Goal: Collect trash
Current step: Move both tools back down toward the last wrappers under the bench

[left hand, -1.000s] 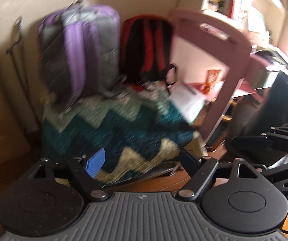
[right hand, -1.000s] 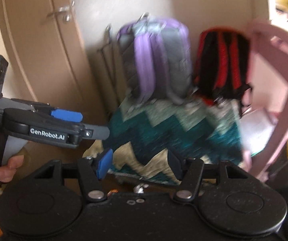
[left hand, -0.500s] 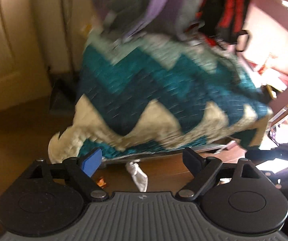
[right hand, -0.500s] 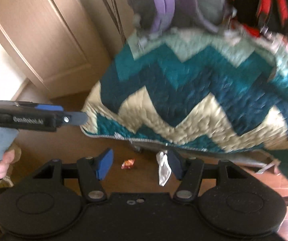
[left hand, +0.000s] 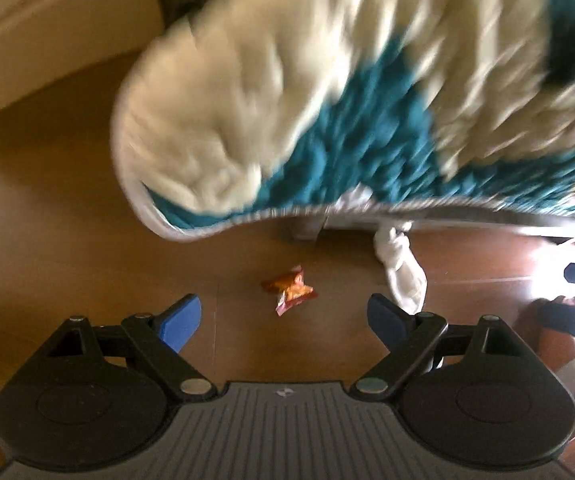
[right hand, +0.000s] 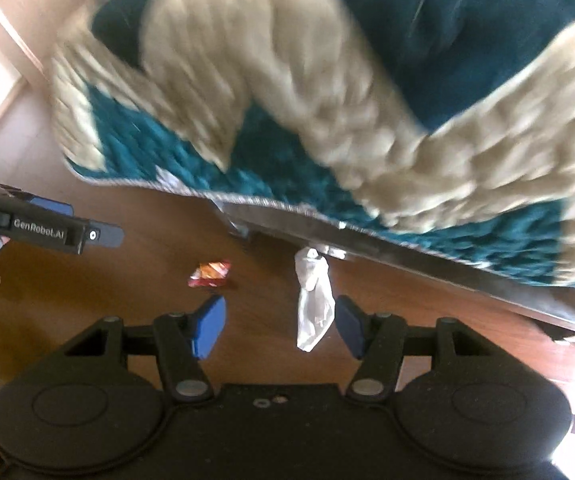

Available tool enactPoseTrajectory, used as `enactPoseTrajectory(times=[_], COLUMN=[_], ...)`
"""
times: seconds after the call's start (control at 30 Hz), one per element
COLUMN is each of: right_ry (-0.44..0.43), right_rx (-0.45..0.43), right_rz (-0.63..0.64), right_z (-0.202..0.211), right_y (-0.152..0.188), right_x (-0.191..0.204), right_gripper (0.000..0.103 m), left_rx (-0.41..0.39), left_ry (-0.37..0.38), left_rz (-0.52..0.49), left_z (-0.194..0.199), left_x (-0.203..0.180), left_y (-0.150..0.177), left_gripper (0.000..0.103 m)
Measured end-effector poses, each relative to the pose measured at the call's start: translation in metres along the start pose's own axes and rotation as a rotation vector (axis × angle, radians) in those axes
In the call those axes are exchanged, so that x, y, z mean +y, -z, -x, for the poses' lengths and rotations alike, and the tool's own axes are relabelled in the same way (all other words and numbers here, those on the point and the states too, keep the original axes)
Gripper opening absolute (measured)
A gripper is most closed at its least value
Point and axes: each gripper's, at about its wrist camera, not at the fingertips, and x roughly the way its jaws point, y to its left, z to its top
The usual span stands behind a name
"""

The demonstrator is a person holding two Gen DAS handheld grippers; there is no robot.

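Observation:
A crumpled orange and red snack wrapper [left hand: 289, 287] lies on the brown wooden floor, also in the right wrist view [right hand: 210, 274]. A white knotted plastic bag [left hand: 401, 266] hangs from the bed frame's edge; it shows in the right wrist view [right hand: 313, 300] too. My left gripper [left hand: 283, 320] is open and empty, just short of the wrapper. My right gripper [right hand: 279, 326] is open and empty, with the white bag's lower end between its fingers. The left gripper also shows at the left of the right wrist view [right hand: 99, 236].
A teal and cream zigzag quilt [left hand: 367, 100] overhangs a metal bed frame [right hand: 367, 242] just beyond the trash. A light wooden door or cabinet [left hand: 47, 20] stands at the back left. Wooden floor [left hand: 67, 220] spreads to the left.
Both grippers have tilted down and moved in toward the floor under the quilt. The backpacks and chair have left the view. The wrapper and white bag now sit close to the fingertips.

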Motion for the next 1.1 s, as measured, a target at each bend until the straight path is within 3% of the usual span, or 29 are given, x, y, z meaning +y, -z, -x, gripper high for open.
enactPoseTrajectory(times=[0.2,0.4,0.6,0.87,1.1], right_ry=[0.040,0.069,0.117,0.164,0.162], right_rx=[0.075,0.110,0.108,0.027,0.023], right_rz=[0.015,0.091,-0.035,-0.268,-0.341], right_z=[-0.078,-0.136,-0.176,-0.205,-0.220], right_y=[0.000,0.001,0.011,0.006,-0.002], right_x=[-0.003,0.001,-0.010,-0.029,-0.038], right_gripper=[0.060,0.060,0.060,0.059,0.057], left_rx=[0.067,0.118,0.096,0.082,0.097], left_ry=[0.028,0.009,-0.011,-0.031,-0.018], left_rz=[0.011,0.001,0.089,0.080,0.089], left_z=[-0.070,-0.127,-0.163,-0.190,-0.206], left_x=[0.000,-0.003,0.004,-0.002,-0.001], left_y=[0.010,0.017,0.020,0.022,0.017], left_gripper=[0.091,0.091,0.091,0.091,0.087])
